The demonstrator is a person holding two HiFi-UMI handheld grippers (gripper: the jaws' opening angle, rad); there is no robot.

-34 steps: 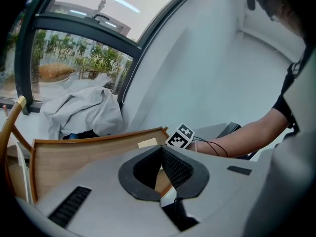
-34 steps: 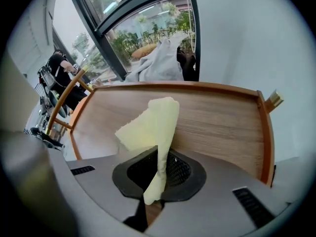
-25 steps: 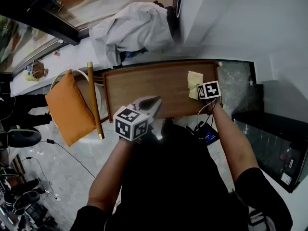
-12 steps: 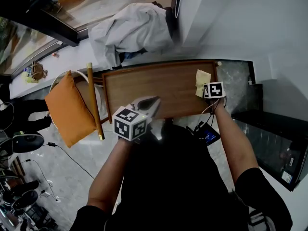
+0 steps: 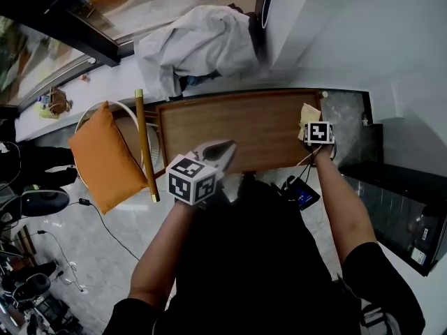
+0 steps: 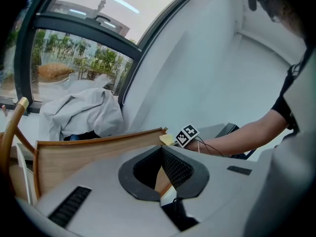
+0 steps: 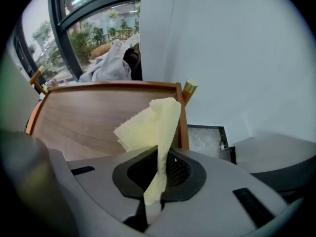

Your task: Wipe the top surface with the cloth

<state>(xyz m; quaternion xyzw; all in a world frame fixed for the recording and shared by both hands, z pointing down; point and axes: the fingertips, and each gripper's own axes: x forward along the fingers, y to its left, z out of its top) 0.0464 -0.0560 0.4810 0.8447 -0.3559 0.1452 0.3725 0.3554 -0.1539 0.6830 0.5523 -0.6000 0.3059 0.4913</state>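
Right gripper (image 7: 156,176) is clamped on the yellow cloth (image 7: 150,125), which has slid rightward along the table (image 5: 230,128) over the last second and now sits at its right end, so this wiping pass looks nearly done. Its own view shows the cloth pinched and standing upright, while the head view shows only a yellow corner. Left gripper (image 6: 160,177) hovers at the near edge, jaws seemingly closed on nothing.
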